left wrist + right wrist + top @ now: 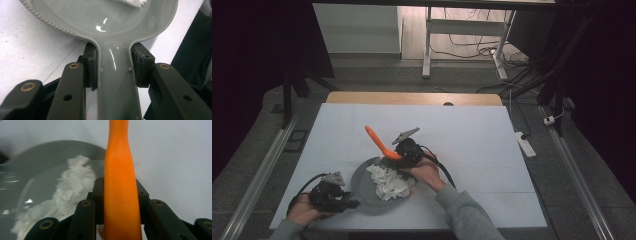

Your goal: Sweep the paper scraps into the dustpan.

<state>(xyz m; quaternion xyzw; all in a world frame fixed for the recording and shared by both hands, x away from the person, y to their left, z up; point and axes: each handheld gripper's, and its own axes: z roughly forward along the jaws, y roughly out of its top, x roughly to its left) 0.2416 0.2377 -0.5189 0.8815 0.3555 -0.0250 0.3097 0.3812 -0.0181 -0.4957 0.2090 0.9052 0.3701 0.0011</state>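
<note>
My left gripper (113, 67) pinches the grey pan (105, 17) by its handle; pan sits on the white table (472, 135). My right gripper (119, 195) squeezes the orange stick (120, 182), its top cut off in the right gripper view. White crumpled stuff (387, 182) in pan looks blurry. No writing I can read.

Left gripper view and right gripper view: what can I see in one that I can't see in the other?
The left gripper view alone gives the grey pan's handle, squeezed between the left gripper's pads, and the pan's beaded rim. The right gripper view alone gives the orange handle, clamped in the right gripper and rising out the top of the picture. Both share the grey pan, the crumpled white paper inside it, and the white table.
</note>
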